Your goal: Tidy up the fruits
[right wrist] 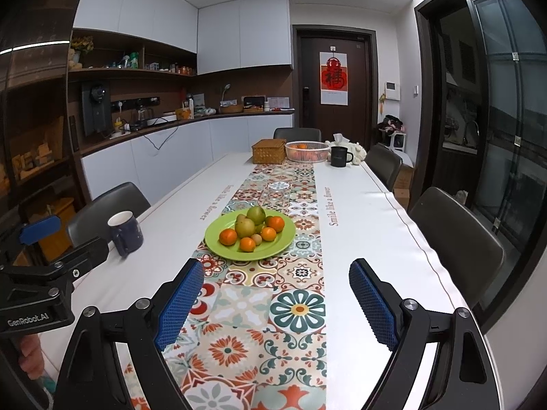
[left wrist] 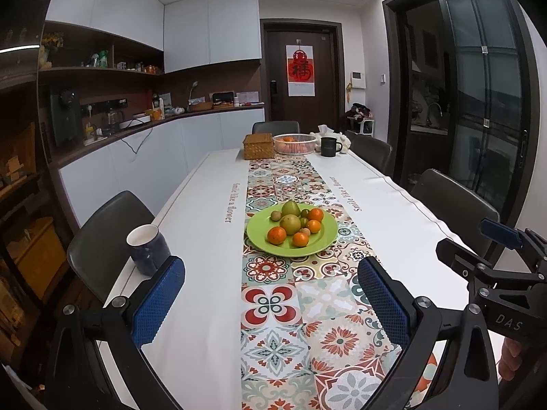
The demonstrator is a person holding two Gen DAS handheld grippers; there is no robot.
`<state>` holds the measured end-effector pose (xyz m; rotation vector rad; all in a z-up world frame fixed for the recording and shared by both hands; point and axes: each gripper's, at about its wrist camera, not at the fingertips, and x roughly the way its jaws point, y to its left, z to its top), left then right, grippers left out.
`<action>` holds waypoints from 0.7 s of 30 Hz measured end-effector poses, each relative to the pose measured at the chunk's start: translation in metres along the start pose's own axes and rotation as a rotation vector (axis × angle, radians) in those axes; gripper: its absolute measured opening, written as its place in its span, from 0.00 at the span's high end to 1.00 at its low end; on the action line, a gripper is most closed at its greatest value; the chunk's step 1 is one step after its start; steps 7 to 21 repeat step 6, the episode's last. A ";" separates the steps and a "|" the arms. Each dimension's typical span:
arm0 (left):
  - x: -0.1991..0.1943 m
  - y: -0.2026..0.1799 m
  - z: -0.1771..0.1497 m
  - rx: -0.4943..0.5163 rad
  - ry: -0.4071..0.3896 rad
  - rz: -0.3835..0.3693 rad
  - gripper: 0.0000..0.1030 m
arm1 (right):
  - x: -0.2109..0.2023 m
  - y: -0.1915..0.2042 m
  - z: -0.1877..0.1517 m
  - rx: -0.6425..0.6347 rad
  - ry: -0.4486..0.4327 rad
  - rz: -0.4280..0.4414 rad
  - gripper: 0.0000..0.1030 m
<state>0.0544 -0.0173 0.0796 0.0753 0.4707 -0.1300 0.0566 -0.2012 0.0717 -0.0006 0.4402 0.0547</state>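
Note:
A green plate sits on the patterned runner in the middle of the table. It carries several oranges, two large green-yellow fruits and a few small brownish ones. My left gripper hovers over the near end of the table, short of the plate, open with nothing between its blue pads. My right gripper is beside it, also short of the plate, open and empty. At the far end stands a white basket with oranges in it.
A dark blue mug stands near the left table edge. At the far end are a wicker box, a black mug and tissues. Dark chairs line both long sides.

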 end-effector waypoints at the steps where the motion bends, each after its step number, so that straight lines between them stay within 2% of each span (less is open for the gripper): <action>1: 0.000 0.000 0.000 -0.002 0.001 0.000 0.00 | 0.001 0.000 -0.001 -0.001 0.003 -0.001 0.15; 4: 0.001 0.002 0.001 -0.009 0.002 0.001 0.00 | 0.002 -0.001 -0.002 0.001 0.010 -0.003 0.10; 21: 0.002 0.002 0.000 -0.010 0.006 0.007 0.00 | 0.003 -0.001 -0.002 0.001 0.015 -0.002 0.10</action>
